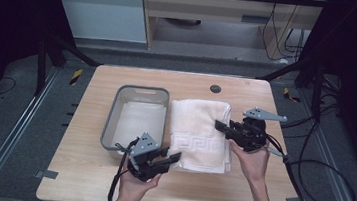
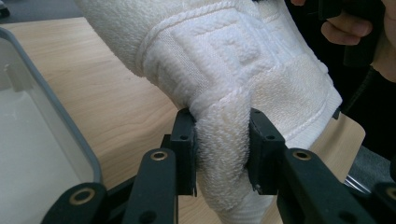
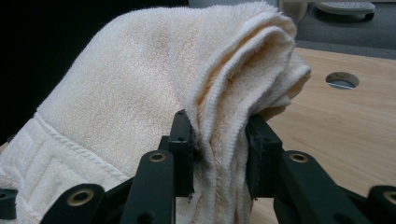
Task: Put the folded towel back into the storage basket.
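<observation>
We see our right tongs (image 3: 219, 154) clamped on a bunched fold of the cream towel (image 3: 140, 107), the stacked edges of its layers pinched between the two black jaws. The towel rises above the jaws in a hump, and a raised key-pattern border shows at its lower left. To the right lies the pale wooden desk (image 3: 336, 126) with a round hole (image 3: 342, 80) in it.

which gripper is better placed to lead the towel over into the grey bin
Left. The left gripper pinches the folded towel at its near corner, right beside the grey bin. The right gripper grips the towel's far edge, so it would probably follow.
</observation>
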`<act>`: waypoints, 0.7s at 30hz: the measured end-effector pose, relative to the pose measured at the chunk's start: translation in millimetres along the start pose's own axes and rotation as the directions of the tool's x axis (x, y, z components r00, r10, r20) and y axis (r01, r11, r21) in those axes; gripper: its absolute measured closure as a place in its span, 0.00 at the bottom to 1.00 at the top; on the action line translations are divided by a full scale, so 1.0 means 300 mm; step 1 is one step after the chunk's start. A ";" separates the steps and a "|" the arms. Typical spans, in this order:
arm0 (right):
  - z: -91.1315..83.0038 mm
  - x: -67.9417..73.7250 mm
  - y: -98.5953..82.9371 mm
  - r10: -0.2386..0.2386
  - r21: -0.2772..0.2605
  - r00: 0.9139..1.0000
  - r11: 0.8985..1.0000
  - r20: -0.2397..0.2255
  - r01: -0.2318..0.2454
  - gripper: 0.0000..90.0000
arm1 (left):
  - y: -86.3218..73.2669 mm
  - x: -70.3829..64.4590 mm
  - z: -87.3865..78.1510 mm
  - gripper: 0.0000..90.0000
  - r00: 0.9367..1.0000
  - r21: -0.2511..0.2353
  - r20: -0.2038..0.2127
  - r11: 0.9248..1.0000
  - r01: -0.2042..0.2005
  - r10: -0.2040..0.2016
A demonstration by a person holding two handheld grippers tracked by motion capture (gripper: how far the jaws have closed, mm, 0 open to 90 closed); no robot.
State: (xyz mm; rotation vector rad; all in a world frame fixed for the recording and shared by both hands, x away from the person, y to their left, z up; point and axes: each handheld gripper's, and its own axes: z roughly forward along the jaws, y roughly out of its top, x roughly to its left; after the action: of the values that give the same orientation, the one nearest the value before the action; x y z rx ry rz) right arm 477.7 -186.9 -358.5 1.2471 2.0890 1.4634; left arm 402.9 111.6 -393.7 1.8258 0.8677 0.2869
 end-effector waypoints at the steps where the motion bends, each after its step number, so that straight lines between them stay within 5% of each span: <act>1: 0.004 0.005 0.007 -0.006 -0.002 1.000 1.000 -0.001 0.006 0.76 | 0.002 0.003 -0.006 0.74 1.000 -0.005 -0.002 1.000 0.002 -0.002; 21: 0.119 0.102 0.110 -0.012 -0.005 1.000 1.000 -0.014 0.012 0.76 | 0.025 0.109 -0.104 0.75 0.996 -0.052 -0.070 0.998 0.043 -0.047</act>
State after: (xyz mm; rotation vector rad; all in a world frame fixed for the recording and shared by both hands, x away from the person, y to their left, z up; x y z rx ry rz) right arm 499.4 -137.7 -338.3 1.2239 2.0966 1.4755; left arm 411.7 154.5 -380.3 1.7560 0.9422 0.3442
